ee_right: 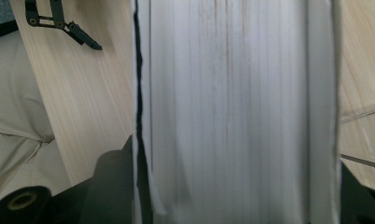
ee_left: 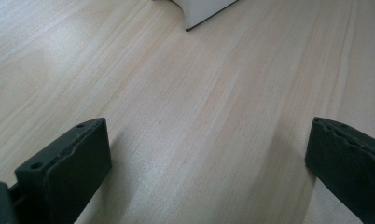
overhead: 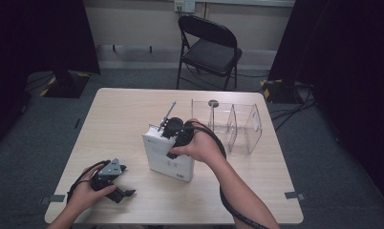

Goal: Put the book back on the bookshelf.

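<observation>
Right gripper (overhead: 170, 130) clamps upright white book (overhead: 167, 157) (thick) — left gripper (overhead: 114, 183) idle

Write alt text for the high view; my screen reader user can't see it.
A person's right tool grips the top edge of a thick white book standing upright on a light wooden table. The left tool rests open near the table's front left, and a clear plastic divided organiser stands to the right of the book.

My bench in a recording lab.

I sit at a bare wooden table (overhead: 133, 109) on grey carpet (overhead: 32, 143), black curtains (overhead: 42, 33) on both sides, a folding chair (overhead: 210, 47) and cables (overhead: 285, 112) beyond.
</observation>
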Demonstrator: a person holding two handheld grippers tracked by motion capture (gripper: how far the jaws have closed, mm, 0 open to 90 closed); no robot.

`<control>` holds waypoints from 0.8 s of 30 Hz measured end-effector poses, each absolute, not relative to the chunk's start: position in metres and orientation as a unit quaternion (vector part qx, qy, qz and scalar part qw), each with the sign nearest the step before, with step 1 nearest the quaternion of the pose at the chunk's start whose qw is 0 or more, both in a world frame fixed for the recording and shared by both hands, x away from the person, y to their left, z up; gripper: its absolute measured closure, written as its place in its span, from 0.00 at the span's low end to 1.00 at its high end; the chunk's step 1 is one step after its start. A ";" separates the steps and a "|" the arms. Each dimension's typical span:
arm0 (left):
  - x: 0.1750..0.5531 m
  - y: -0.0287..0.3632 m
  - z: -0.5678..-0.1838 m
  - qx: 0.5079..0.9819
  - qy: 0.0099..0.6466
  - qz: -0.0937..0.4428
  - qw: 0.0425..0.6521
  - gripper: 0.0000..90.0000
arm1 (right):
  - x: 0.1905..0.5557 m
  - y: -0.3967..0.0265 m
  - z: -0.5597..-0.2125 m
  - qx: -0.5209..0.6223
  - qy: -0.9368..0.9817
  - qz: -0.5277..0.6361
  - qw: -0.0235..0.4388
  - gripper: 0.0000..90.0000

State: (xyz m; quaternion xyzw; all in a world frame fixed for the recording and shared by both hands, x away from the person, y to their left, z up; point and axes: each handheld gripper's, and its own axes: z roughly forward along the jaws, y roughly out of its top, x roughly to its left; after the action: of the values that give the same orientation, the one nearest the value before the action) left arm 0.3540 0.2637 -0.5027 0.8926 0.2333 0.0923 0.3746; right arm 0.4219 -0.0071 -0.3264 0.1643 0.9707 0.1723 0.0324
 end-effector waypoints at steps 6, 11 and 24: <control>0.354 0.264 -0.503 0.893 0.232 0.092 0.375 0.00 | 0.420 -0.007 -0.326 0.173 0.969 0.171 0.038 0.57; 0.354 0.264 -0.503 0.893 0.232 0.092 0.375 0.00 | 0.419 -0.007 -0.324 0.178 0.969 0.169 0.036 0.58; 0.354 0.264 -0.503 0.893 0.232 0.091 0.375 0.00 | 0.418 -0.023 -0.315 0.189 0.967 0.166 0.034 0.58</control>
State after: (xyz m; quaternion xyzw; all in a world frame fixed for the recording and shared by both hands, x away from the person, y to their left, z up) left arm 0.3543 0.2639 -0.5026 0.8930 0.2319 0.0913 0.3748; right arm 0.4178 -0.0232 -0.3154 0.1889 0.9673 0.1655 0.0344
